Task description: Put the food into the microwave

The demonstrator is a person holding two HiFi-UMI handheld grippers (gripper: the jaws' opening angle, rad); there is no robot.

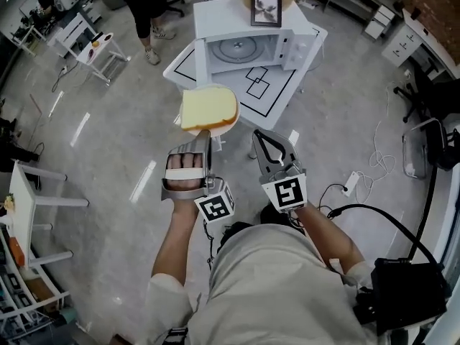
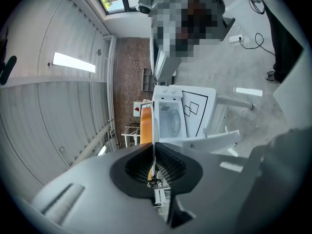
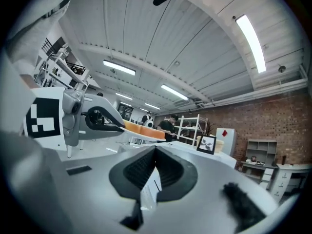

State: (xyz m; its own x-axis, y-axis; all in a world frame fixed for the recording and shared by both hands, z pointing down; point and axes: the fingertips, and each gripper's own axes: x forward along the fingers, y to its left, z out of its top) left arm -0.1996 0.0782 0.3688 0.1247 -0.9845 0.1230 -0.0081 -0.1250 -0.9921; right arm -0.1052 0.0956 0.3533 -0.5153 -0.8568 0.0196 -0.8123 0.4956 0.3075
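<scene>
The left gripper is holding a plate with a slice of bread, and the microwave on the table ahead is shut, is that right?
Not quite: the microwave is open, as the head view shows, with its turntable visible inside. The rest holds: the left gripper grips the plate with the slice of bread.

Yellow bread (image 1: 208,108) on white plate (image 1: 228,125), white microwave (image 1: 223,20), white table (image 1: 280,92) with black squares.
</scene>
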